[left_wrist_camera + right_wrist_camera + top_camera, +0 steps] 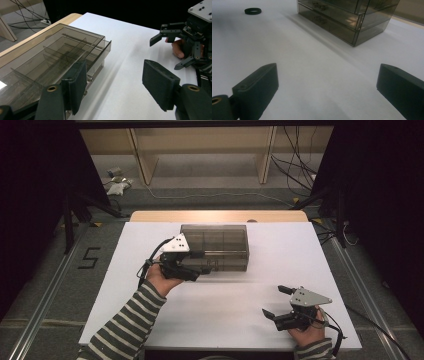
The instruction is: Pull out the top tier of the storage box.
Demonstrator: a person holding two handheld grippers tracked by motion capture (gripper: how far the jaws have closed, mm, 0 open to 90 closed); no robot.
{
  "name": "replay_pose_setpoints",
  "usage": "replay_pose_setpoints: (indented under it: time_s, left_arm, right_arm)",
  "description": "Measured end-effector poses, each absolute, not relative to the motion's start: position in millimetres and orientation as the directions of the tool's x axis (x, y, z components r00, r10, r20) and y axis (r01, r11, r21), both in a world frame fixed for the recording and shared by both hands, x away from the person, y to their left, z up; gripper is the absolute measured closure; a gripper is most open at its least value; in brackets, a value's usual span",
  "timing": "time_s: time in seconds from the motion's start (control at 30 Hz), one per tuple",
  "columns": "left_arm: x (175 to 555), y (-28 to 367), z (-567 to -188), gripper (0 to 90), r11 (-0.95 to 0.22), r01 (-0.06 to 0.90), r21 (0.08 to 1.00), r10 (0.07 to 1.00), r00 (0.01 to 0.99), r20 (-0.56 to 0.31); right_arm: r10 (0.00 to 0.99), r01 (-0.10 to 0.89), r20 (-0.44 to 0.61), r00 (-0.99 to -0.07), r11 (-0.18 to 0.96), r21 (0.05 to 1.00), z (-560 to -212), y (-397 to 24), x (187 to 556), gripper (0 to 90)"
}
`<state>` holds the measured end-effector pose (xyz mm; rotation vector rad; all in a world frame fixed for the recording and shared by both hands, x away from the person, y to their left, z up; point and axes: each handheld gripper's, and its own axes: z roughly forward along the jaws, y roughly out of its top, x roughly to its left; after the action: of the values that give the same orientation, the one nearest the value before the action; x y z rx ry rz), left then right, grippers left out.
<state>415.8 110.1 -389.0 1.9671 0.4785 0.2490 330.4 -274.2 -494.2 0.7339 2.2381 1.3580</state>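
White tabletop (225,295) carries a smoked drawer organizer (220,246). My left gripper (197,270) sits spread at its near front, my right gripper (280,301) spread, empty. Tugging off-centre could drag the whole box.

lab | black curtains (30,195) | floor cables (295,170) | taped marking (89,257)

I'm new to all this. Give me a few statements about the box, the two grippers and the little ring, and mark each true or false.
1. The smoky see-through drawer box stands on the white table. True.
2. The right gripper grips the box. False: its jaws are open over bare table, apart from the box.
3. The left gripper is at the box's front, jaws open. True.
4. The black ring lies inside a drawer. False: it lies on the table.
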Motion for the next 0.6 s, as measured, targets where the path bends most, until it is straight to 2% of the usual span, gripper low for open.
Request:
replay_pose_setpoints:
  time_s: [0.03, 0.13, 0.3, 0.6]
  left_arm:
    - [417.6, 110.8, -388.9, 38.5, -0.363, 0.237, 0.901, 0.433, 0.899, -0.062]
    - [422.1, 112.4, -387.9, 38.9, -0.347, 0.273, 0.897, 0.418, 0.901, -0.113]
    - [428.6, 113.0, -385.7, 39.7, -0.339, 0.269, 0.902, 0.367, 0.92, -0.136]
    - [438.8, 107.8, -378.0, 39.6, -0.443, 0.183, 0.878, 0.345, 0.938, -0.021]
  right_arm:
    - [0.631, 0.223, -0.076, -0.772, 0.381, 0.897, -494.0, -274.3, 330.0, 5.0]
    - [0.63, 0.221, -0.078, -0.772, 0.382, 0.897, -494.1, -274.4, 330.2, 4.9]
    - [0.629, 0.223, -0.075, -0.774, 0.382, 0.897, -494.1, -274.3, 330.4, 4.9]
    - [0.628, 0.228, -0.072, -0.775, 0.384, 0.895, -494.5, -274.2, 331.4, 5.0]
